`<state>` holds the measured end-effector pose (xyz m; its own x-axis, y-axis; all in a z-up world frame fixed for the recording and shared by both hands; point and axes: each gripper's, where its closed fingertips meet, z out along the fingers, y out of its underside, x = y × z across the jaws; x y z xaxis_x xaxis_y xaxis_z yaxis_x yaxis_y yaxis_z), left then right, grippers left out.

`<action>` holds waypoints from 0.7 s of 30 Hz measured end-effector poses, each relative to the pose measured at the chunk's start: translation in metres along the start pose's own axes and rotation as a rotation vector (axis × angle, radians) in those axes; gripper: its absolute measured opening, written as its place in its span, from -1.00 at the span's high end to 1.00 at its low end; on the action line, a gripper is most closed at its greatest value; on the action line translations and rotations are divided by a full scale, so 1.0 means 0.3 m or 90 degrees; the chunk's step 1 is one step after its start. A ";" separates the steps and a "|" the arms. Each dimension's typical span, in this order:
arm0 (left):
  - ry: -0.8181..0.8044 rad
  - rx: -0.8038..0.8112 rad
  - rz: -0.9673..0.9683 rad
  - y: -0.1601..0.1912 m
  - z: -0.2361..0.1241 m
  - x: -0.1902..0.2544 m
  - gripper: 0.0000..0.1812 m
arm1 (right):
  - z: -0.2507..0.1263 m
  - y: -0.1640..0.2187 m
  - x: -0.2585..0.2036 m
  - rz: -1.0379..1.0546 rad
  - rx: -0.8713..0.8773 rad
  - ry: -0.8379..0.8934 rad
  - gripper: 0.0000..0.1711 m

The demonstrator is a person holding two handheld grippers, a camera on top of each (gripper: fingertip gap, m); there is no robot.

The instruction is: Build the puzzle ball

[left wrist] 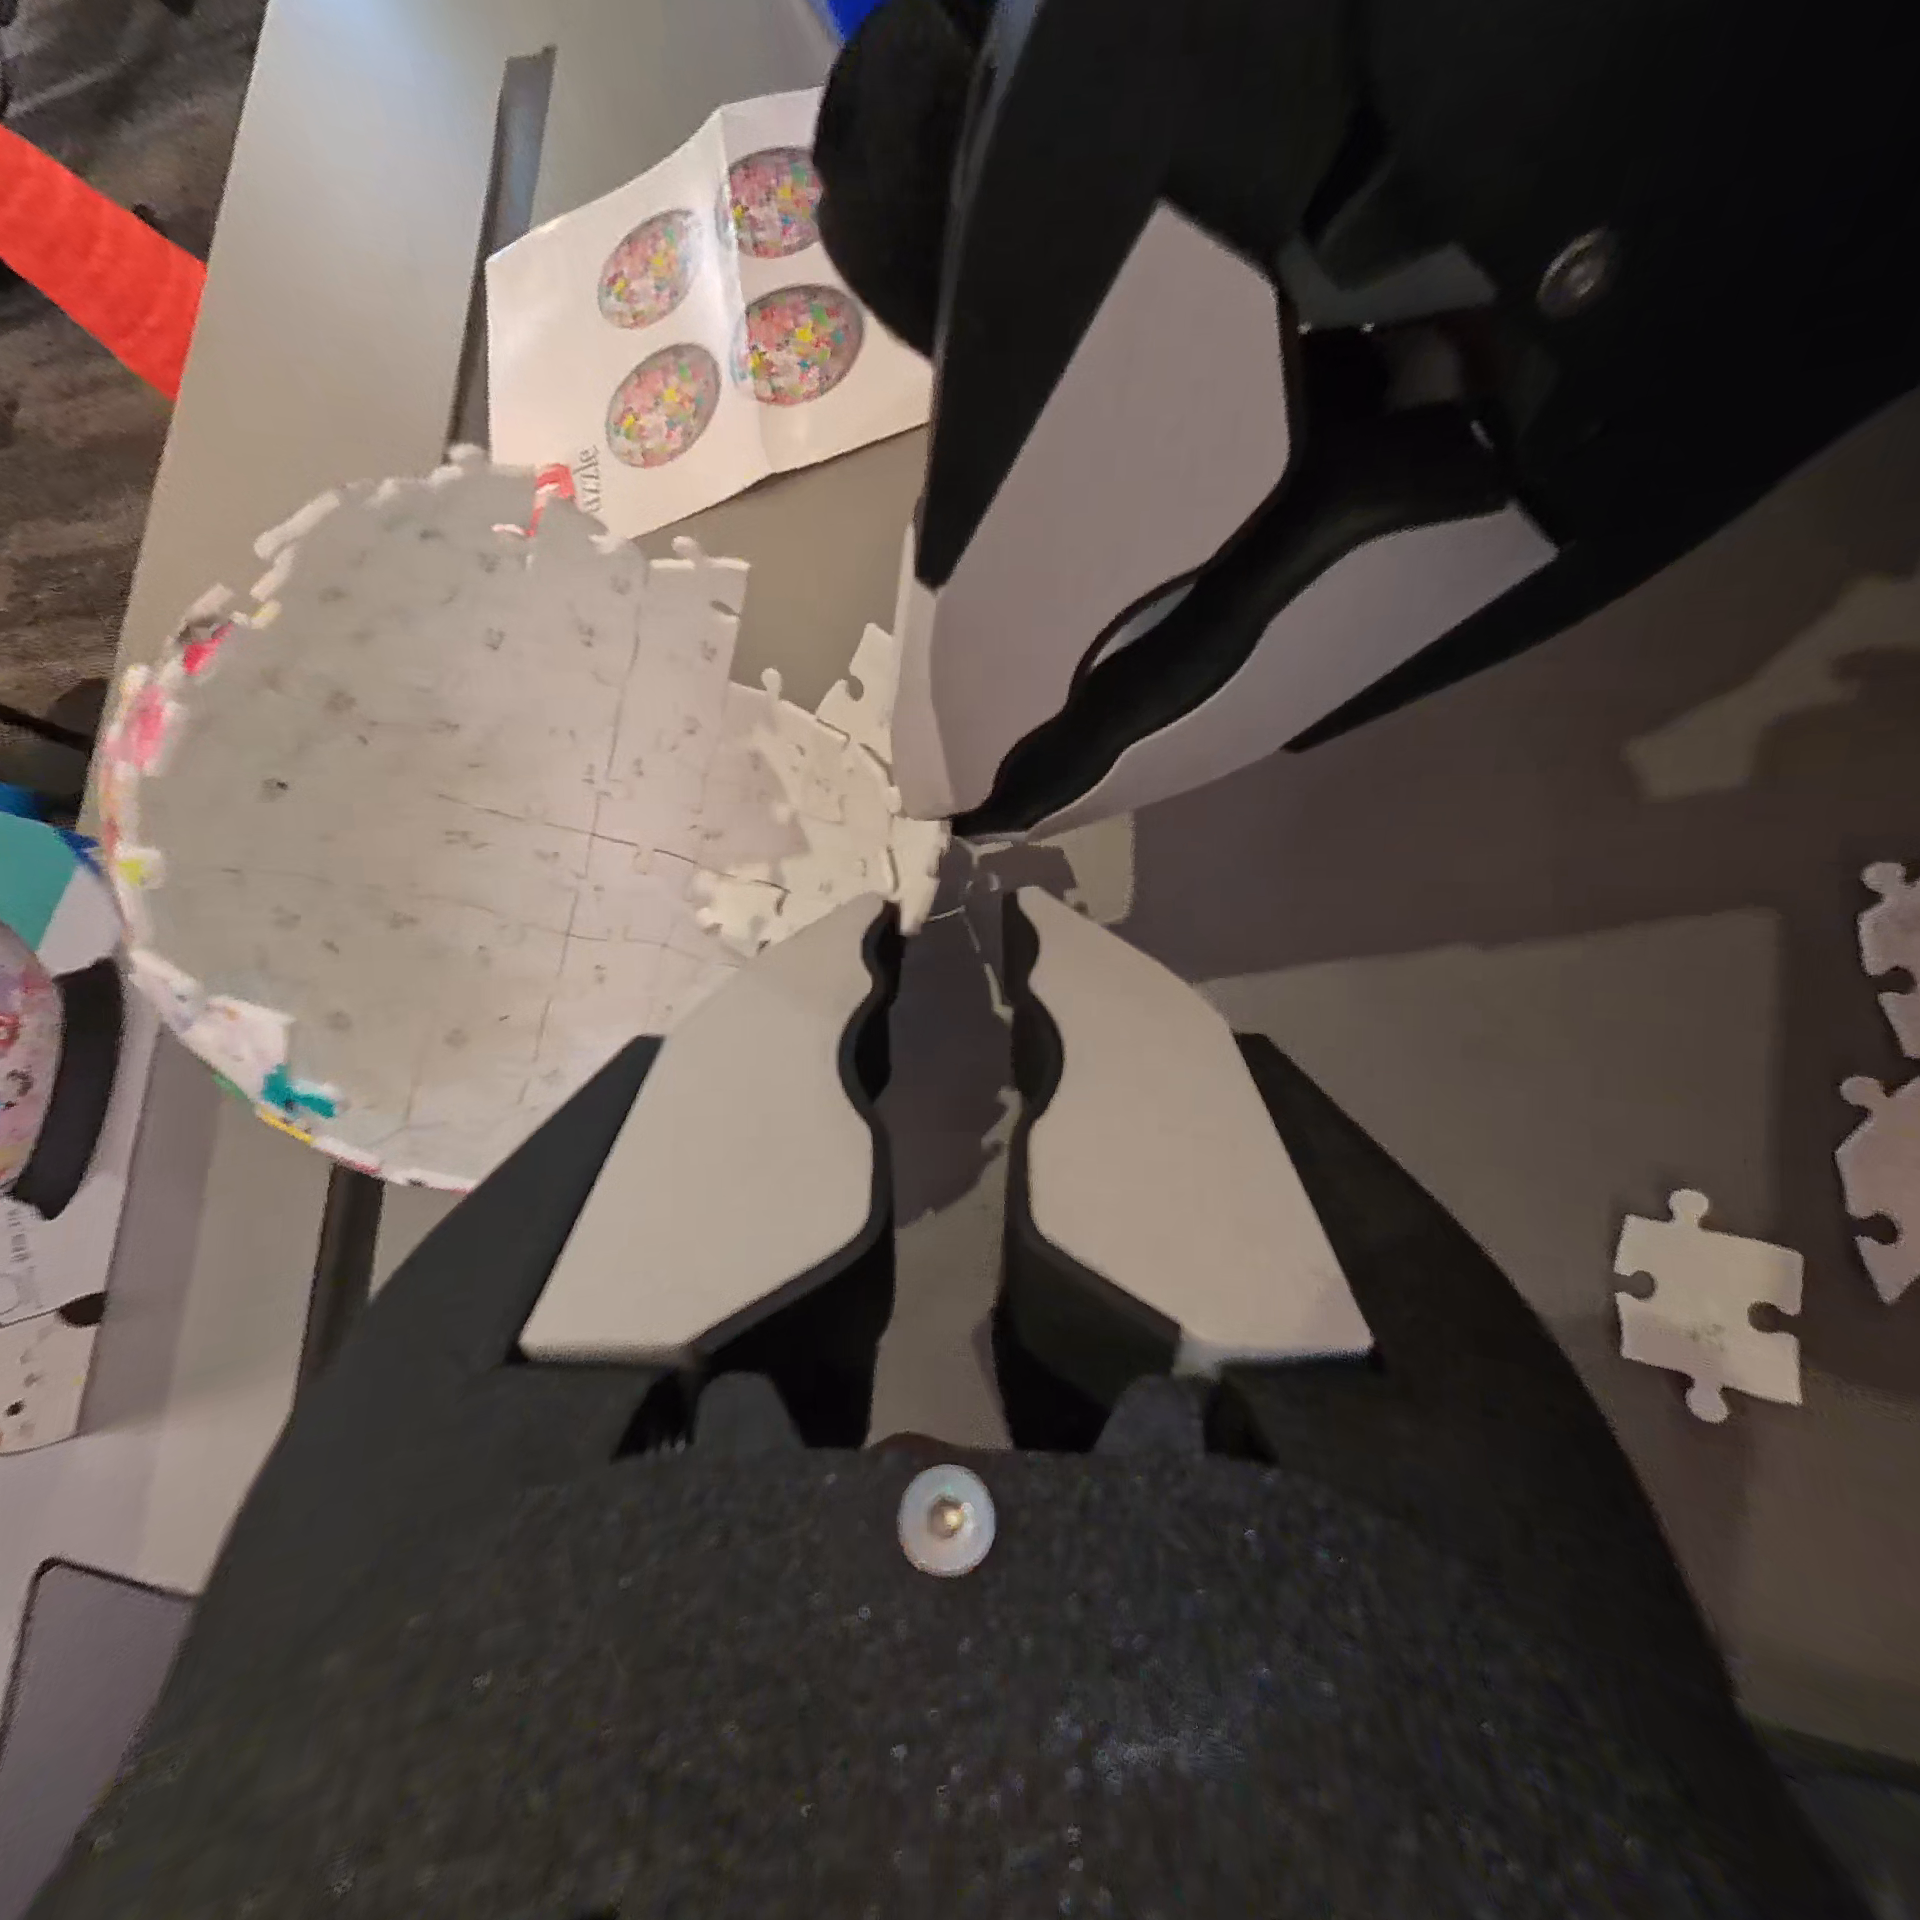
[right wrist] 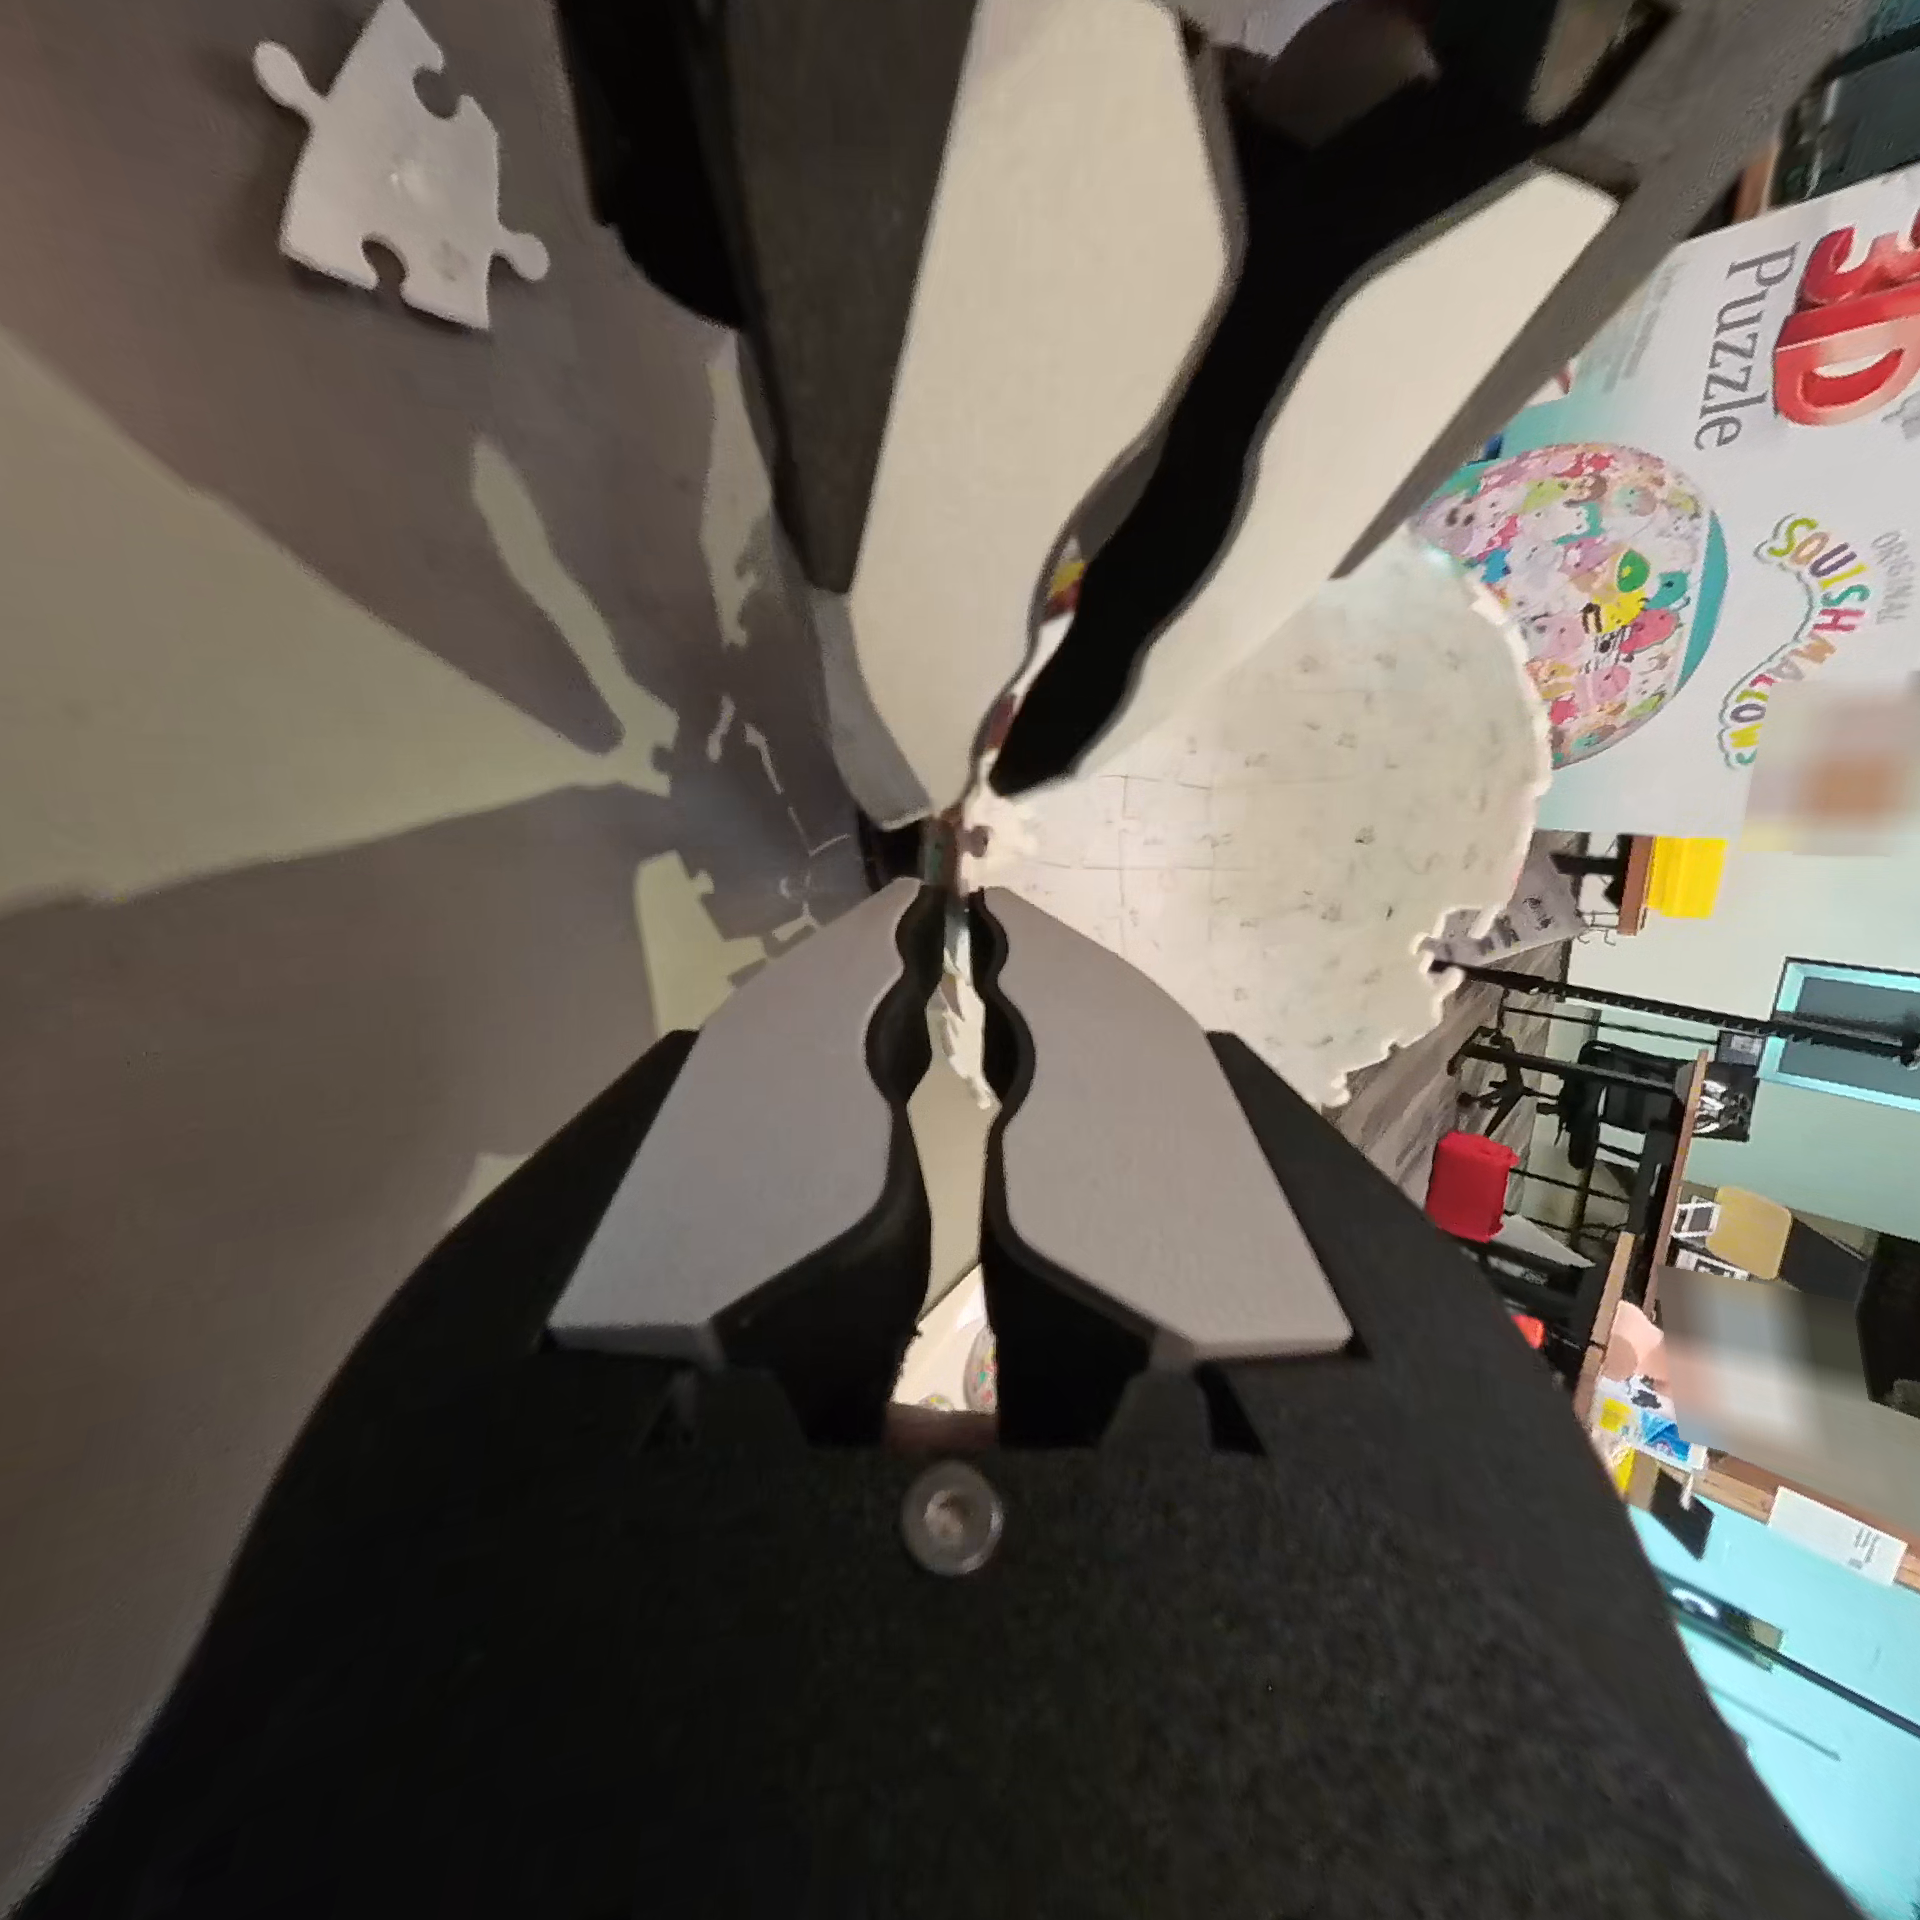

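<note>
The half-built puzzle ball (left wrist: 416,831) is an open white shell with its coloured outside showing at the edges; it is held above the grey table. It also shows in the right wrist view (right wrist: 1299,831). My left gripper (left wrist: 951,904) is nearly closed on the shell's rim at its right edge. My right gripper (left wrist: 961,826) comes in from the upper right, tip to tip with the left one. In its own view the right gripper (right wrist: 945,904) is shut on a thin puzzle piece (right wrist: 961,1039) seen edge-on at the rim, with the left gripper (right wrist: 971,800) opposite it.
Loose white pieces lie face down on the table (left wrist: 1455,1039): one single (left wrist: 1709,1309), a joined cluster (left wrist: 1891,1143), one more (right wrist: 400,177). A printed leaflet (left wrist: 707,312) lies behind the ball. The puzzle box (right wrist: 1714,520) stands nearby. A red strap (left wrist: 94,260) lies off the table. Both grippers' tips are close together, under 4 cm apart.
</note>
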<state>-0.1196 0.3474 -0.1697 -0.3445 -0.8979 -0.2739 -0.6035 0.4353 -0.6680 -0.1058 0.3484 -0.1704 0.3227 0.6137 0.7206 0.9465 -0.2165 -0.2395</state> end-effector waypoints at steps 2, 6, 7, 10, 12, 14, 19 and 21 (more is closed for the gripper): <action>-0.009 -0.005 0.000 -0.010 -0.006 -0.007 0.80 | 0.000 0.004 -0.001 -0.006 0.007 0.000 0.95; -0.023 -0.015 -0.001 -0.029 -0.017 -0.005 0.80 | -0.005 0.016 0.005 -0.008 0.015 0.006 0.95; -0.029 -0.015 0.000 -0.033 -0.022 -0.002 0.81 | -0.008 0.018 0.006 -0.005 0.020 0.007 0.95; -0.056 -0.001 -0.010 -0.050 -0.042 0.012 0.82 | -0.016 0.021 -0.001 0.012 0.041 0.002 0.96; -0.061 0.011 -0.048 -0.052 -0.057 0.034 0.81 | -0.021 0.019 -0.012 0.023 0.061 -0.011 0.97; -0.065 0.024 -0.108 -0.046 -0.067 0.057 0.81 | -0.024 0.017 -0.022 0.043 0.082 -0.027 0.97; -0.130 0.037 -0.185 -0.018 -0.090 0.089 0.74 | -0.049 -0.012 -0.082 0.081 0.112 -0.090 0.98; -0.154 0.035 -0.152 -0.021 -0.099 0.110 0.74 | -0.070 -0.039 -0.115 0.083 0.129 -0.113 0.98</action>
<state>-0.1486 0.3171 -0.1539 -0.0141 -0.9663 -0.2571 -0.6041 0.2131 -0.7679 -0.1283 0.3140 -0.1788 0.4211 0.7175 0.5549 0.8740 -0.1573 -0.4598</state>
